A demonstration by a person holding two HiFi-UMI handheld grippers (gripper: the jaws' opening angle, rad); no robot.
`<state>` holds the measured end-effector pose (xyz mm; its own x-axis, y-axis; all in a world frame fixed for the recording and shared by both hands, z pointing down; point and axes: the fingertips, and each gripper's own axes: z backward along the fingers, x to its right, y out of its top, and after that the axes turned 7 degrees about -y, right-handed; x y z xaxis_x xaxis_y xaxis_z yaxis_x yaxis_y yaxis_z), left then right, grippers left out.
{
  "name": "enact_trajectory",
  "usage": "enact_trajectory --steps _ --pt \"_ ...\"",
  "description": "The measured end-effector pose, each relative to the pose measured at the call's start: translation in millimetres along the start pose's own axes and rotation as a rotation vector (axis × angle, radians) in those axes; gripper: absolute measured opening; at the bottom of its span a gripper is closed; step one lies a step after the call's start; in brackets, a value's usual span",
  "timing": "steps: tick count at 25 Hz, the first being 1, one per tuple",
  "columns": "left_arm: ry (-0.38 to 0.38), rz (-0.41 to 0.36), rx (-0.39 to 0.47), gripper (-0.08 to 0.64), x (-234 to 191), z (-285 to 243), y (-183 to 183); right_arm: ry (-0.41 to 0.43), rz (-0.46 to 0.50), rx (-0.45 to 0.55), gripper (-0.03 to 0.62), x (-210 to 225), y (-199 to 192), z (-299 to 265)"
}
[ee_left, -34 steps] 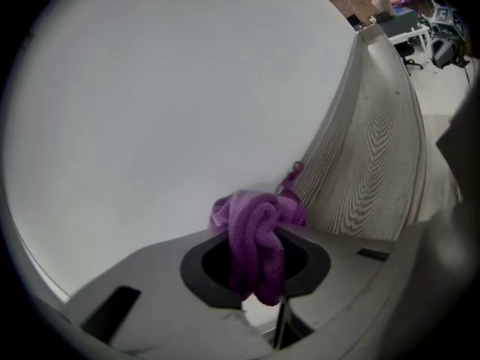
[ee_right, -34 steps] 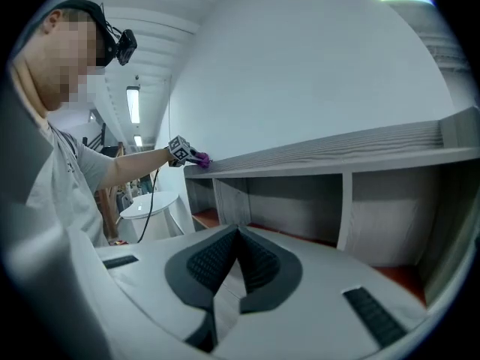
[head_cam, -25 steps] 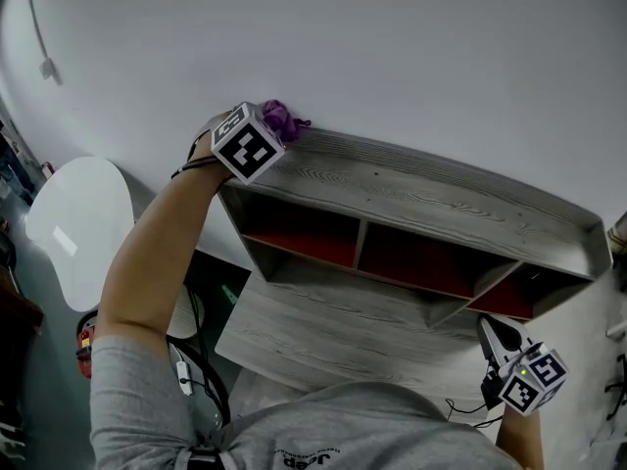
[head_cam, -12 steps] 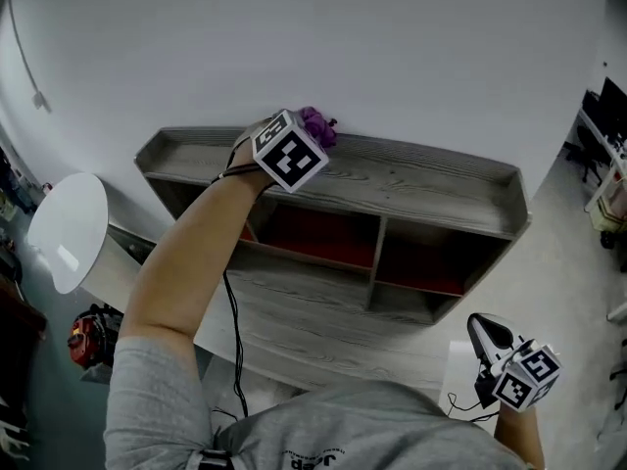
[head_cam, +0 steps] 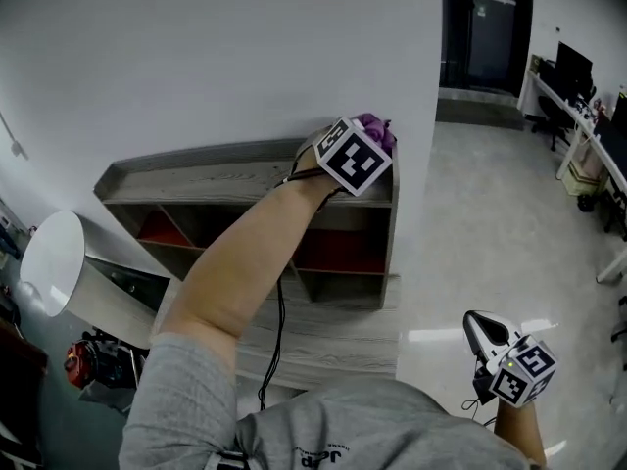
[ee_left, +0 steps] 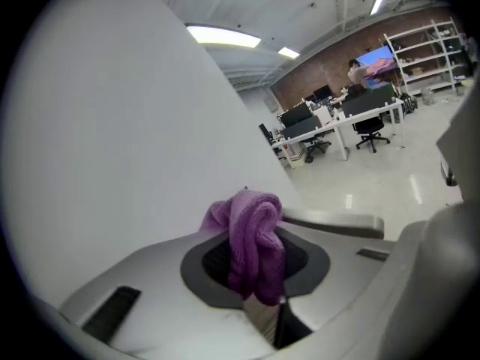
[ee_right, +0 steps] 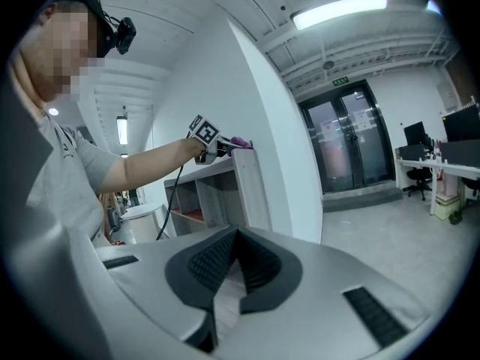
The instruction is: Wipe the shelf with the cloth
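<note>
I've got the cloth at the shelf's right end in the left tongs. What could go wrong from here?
1. The cloth sits bunched in the left tongs at the right end of the shelf top; a further push that way may run it off the edge.
2. The cable hangs across the shelf front and may snag a corner on a sweep back.
</note>
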<state>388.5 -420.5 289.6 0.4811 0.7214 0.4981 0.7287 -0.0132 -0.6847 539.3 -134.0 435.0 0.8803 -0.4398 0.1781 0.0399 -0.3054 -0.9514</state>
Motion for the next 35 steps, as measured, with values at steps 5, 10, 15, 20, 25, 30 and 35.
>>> enact_trajectory --steps 5,10,15,20,25,30,35 --pt "0.011 -0.027 0.055 0.095 9.6 0.8 15.0 -0.057 -0.005 0.025 0.02 6.9 2.1 28.5" --pt "-0.093 -0.075 0.034 0.095 18.4 32.5 -31.5 -0.107 0.002 0.019 0.02 -8.7 -0.7 32.1" --pt "-0.156 -0.218 -0.038 0.095 30.6 15.4 -30.7 -0.129 0.003 0.008 0.02 -43.2 1.3 13.7" --pt "-0.231 -0.258 -0.01 0.092 50.4 -17.8 -7.6 -0.178 0.006 0.013 0.02 -64.9 5.8 8.0" --pt "-0.316 -0.275 0.079 0.094 58.2 -9.2 -5.2 -0.23 -0.025 0.026 0.02 -64.8 6.3 21.6" --pt "-0.406 -0.327 0.093 0.094 92.2 21.3 -2.6 -0.21 -0.011 0.035 0.02 -63.7 12.3 26.1" --pt "-0.461 -0.377 0.123 0.094 130.0 56.4 -5.1 -0.16 0.021 0.042 0.02 -64.8 19.6 17.5"
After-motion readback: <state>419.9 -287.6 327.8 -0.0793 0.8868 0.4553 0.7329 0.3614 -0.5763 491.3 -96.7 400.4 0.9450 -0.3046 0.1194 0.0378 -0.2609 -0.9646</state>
